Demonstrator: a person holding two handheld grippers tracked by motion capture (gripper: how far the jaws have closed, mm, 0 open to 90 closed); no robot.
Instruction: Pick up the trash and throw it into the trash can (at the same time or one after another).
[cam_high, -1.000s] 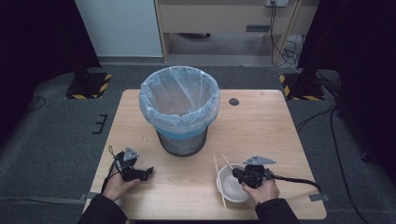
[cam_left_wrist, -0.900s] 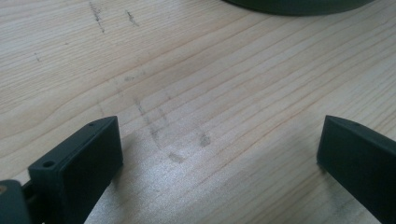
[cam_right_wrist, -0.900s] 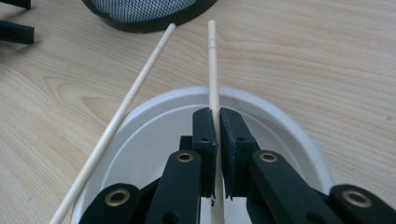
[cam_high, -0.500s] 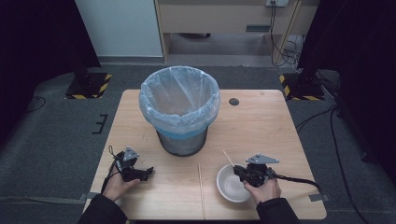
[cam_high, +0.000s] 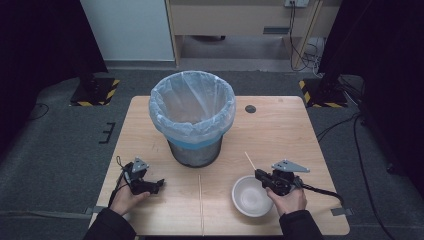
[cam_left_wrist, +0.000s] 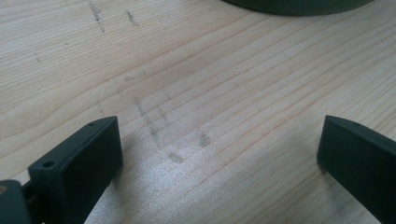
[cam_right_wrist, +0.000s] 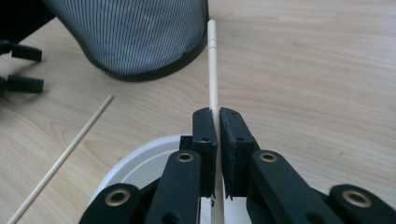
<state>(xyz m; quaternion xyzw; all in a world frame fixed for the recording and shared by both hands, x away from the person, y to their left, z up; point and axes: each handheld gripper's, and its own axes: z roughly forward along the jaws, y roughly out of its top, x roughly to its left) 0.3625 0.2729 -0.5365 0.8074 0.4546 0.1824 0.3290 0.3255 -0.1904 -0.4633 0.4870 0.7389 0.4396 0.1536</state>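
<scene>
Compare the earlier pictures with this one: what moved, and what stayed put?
The chopstick clamped in the right tongs swung from lying over the white bowl to pointing up and away toward the bin. A second chopstick now shows lying on the table. The left tongs, bowl and bin kept their places.

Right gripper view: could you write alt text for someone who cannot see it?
Two black jaws of the right gripper clamp a thin wooden stick above a white bowl. A second stick lies on the wooden table near a mesh bin.
</scene>
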